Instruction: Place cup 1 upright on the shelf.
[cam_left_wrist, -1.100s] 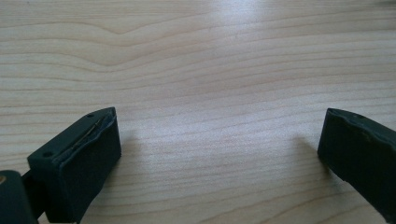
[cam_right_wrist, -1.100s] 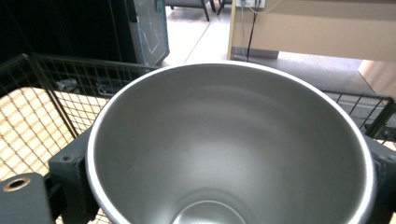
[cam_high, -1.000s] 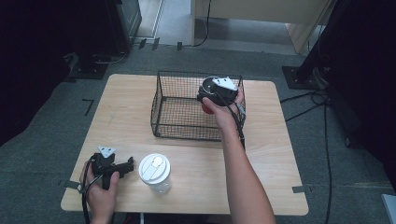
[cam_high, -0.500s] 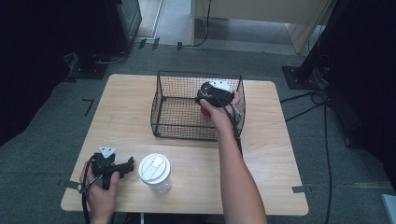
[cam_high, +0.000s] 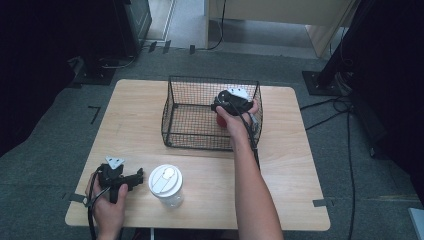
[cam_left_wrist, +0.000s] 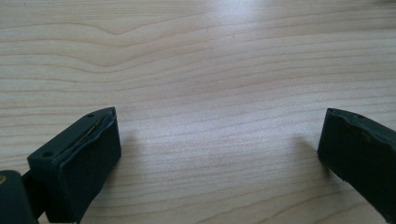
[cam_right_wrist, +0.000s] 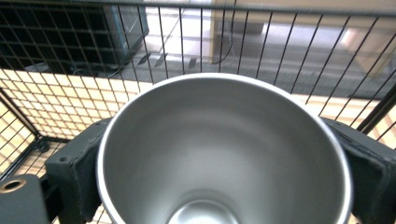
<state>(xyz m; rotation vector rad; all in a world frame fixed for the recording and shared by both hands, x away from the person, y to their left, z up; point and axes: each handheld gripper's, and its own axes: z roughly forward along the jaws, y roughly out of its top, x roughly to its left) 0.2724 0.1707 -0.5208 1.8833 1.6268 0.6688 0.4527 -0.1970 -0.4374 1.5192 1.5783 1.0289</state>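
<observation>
The left gripper (cam_high: 137, 178) rests wide open on the table (cam_high: 300, 165) beside the lidded cup (cam_high: 166, 185), while the right gripper (cam_high: 223, 107), its jaws just eased wider around the steel cup (cam_right_wrist: 224, 149) inside the wire basket (cam_high: 195, 125), may let it tip

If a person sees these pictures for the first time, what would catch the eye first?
Probably the black wire basket at the far middle of the wooden table, where the right gripper has a metal cup with a red outside between its jaws inside the basket; the jaws have just been opening. Next, the clear cup with a white lid stands near the front edge, beside the open, empty left gripper.
</observation>
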